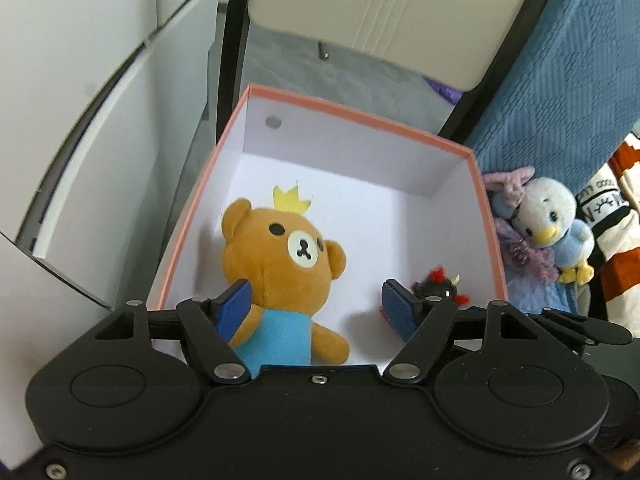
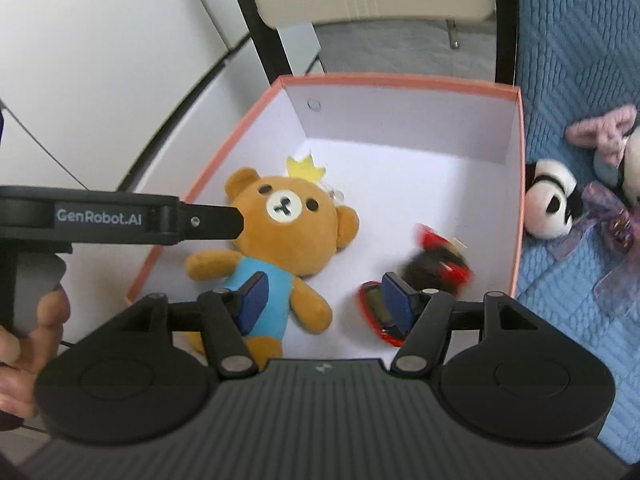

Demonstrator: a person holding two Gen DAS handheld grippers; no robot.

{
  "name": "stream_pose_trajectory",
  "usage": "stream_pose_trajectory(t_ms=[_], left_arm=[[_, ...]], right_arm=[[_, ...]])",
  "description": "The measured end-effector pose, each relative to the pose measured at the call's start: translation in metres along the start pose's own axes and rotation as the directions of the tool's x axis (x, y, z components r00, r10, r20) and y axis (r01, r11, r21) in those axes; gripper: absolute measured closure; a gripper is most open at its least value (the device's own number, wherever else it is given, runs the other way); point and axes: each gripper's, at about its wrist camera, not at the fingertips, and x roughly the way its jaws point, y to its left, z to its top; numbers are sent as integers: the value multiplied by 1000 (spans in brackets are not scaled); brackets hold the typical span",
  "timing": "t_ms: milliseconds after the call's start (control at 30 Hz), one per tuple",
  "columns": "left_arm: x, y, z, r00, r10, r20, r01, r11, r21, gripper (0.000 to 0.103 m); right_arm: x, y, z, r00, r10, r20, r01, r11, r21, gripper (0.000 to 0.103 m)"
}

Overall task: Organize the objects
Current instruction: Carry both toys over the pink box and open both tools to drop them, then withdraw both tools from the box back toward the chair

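Plush toys lie inside the pink-rimmed white cardboard box (image 2: 516, 168): a brown crowned teddy bear in a blue shirt (image 2: 280, 240), then a blurred, seemingly black-and-red toy (image 2: 436, 264). Left gripper (image 1: 316, 308) and right gripper (image 2: 324, 300) hover spread, empty.

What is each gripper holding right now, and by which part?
Nothing. The left gripper and right gripper are both open over the box.

Bear (image 2: 286, 236) in box (image 2: 400, 80), left side
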Motion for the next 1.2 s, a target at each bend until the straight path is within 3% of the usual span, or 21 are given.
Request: stream_pose_trajectory(t_ms=[600,1000,1200], left_arm=[[-99,-51,-19,984,-55,168,54,998,10,33],[-142,-99,-55,970,-92,226,83,995,49,33],[-158,-120,-76,958,-148,245,138,989,58,31]], right_arm=[[-125,-8,-10,976,11,219,-13,1000,7,38],[-187,-31,-45,950,-11,311,0,999,35,38],[-209,-43,-66,939,-27,342,10,999,51,38]])
